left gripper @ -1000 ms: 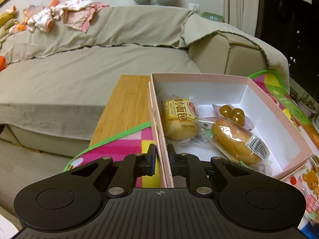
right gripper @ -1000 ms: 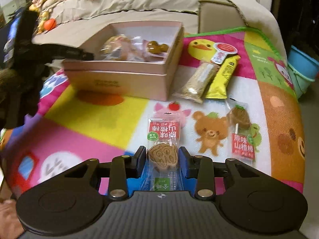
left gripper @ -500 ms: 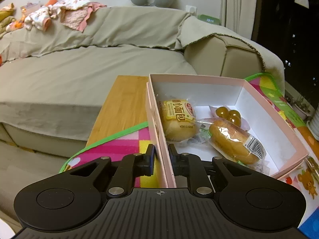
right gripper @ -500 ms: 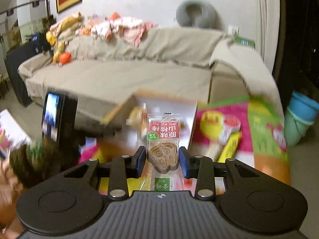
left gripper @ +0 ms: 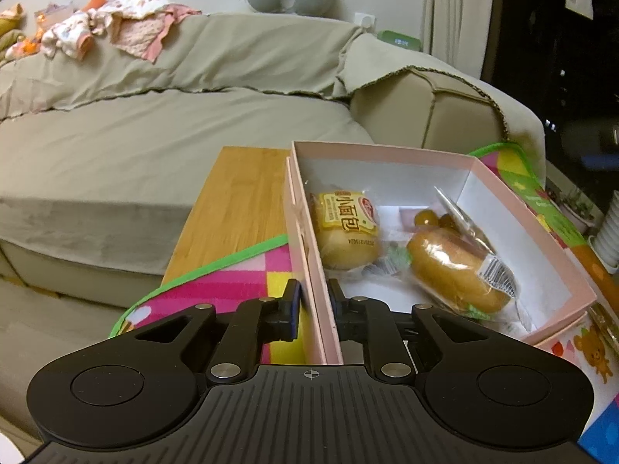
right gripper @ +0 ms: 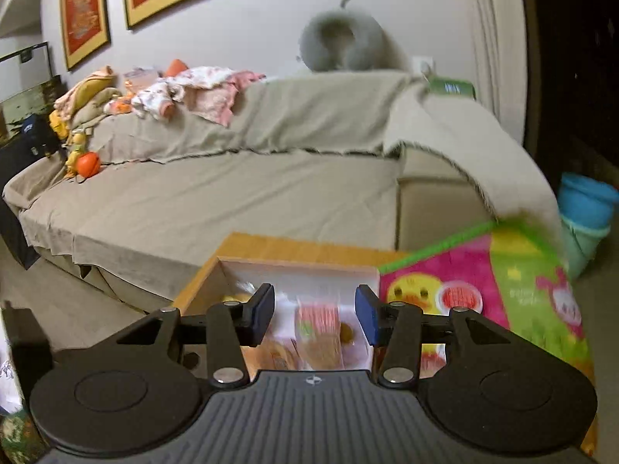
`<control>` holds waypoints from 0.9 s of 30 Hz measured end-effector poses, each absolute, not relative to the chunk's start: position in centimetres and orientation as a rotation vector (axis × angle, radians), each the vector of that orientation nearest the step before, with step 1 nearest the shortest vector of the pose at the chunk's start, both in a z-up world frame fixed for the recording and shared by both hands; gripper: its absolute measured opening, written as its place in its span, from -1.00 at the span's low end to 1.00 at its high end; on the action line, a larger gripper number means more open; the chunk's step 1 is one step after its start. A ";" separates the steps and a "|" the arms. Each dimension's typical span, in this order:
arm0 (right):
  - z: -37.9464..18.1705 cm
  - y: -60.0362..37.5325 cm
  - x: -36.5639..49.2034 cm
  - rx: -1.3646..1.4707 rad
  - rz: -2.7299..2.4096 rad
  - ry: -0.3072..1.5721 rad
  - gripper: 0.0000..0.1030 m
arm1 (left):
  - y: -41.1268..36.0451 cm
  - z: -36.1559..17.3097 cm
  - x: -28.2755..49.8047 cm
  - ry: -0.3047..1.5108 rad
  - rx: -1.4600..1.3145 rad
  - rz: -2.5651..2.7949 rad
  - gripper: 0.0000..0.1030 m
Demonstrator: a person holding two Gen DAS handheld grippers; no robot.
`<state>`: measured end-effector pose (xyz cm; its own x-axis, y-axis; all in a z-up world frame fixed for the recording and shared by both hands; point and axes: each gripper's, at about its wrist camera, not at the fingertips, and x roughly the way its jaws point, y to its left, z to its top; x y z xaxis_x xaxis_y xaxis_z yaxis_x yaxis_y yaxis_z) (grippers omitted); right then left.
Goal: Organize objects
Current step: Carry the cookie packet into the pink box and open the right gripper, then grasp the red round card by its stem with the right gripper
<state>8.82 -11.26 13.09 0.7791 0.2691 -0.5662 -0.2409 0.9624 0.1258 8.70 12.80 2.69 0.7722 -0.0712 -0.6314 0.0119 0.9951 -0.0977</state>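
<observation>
Behind everything sprawled the beige sofa (left gripper: 162, 131). At six o'clock your left gripper (left gripper: 312, 301) pinched the pink box (left gripper: 541, 266) wall, steadying it. Your right gripper (right gripper: 315, 309) hung fingers apart above it, the red snack packet (right gripper: 319, 328) lying inside at twelve o'clock.

- Between my left jaws: the pale pink wall of the box (left gripper: 309, 270), white inside.
- Ahead of my left jaws: a golden bun (left gripper: 346, 228) under a yellow label with red print, and a browner roll (left gripper: 456, 274) in clear wrap with a black barcode.
- Left of them: the bright pink and yellow mat (left gripper: 232, 286), edged green, on the honey-brown counter (left gripper: 236, 208).
- Between my right jaws: a blurred red-and-white packet (right gripper: 319, 326).
- Right of them: a yellow duck (right gripper: 412, 290) printed on pink.
</observation>
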 end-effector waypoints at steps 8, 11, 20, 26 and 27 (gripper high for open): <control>7.2 -14.4 4.2 -0.034 0.181 0.699 0.06 | 12.6 2.5 8.6 0.690 -0.101 -0.036 -0.69; 6.3 -16.0 2.6 -0.029 0.163 0.684 0.25 | 12.6 2.5 8.6 0.695 -0.102 -0.030 -0.70; 5.2 -19.4 2.9 0.049 0.105 0.724 0.24 | 12.5 2.6 8.8 0.704 -0.101 -0.025 -0.71; 4.4 -19.6 3.9 0.101 0.129 0.748 -0.33 | 12.5 2.6 8.6 0.703 -0.100 -0.023 -0.71; 4.3 -19.7 4.4 0.127 0.134 0.753 -0.33 | 12.5 2.6 8.6 0.703 -0.099 -0.023 -0.71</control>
